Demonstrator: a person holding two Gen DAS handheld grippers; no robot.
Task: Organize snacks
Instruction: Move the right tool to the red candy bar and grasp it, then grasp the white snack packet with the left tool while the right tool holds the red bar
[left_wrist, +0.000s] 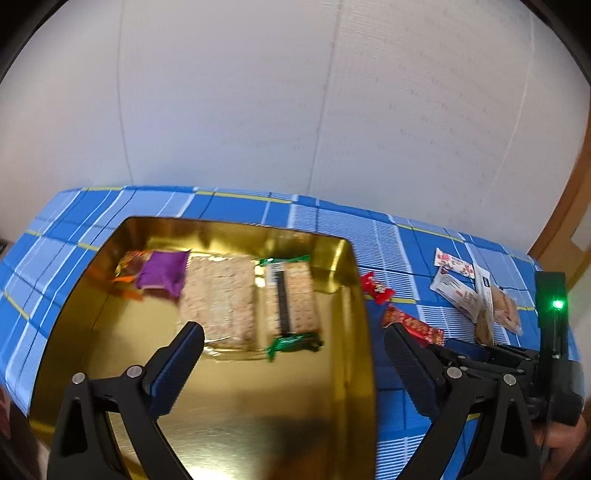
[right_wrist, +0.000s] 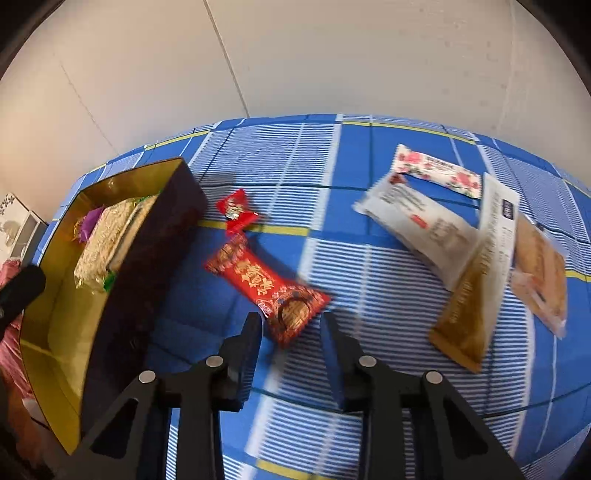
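Right gripper (right_wrist: 290, 319), jaws parted and empty, poised over the near end of the red biscuit packet (right_wrist: 266, 290) lying on the table (right_wrist: 369, 280) beside the gold tin (left_wrist: 354, 295); lower squarely before closing; left gripper (left_wrist: 293, 341) open above tin

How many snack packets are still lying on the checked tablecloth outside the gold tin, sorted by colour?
Red foil packets: 2
White packets: 2 (floral, plain)
Gold-brown pouch: 1
Clear packet of tan biscuits: 1
Total: 6
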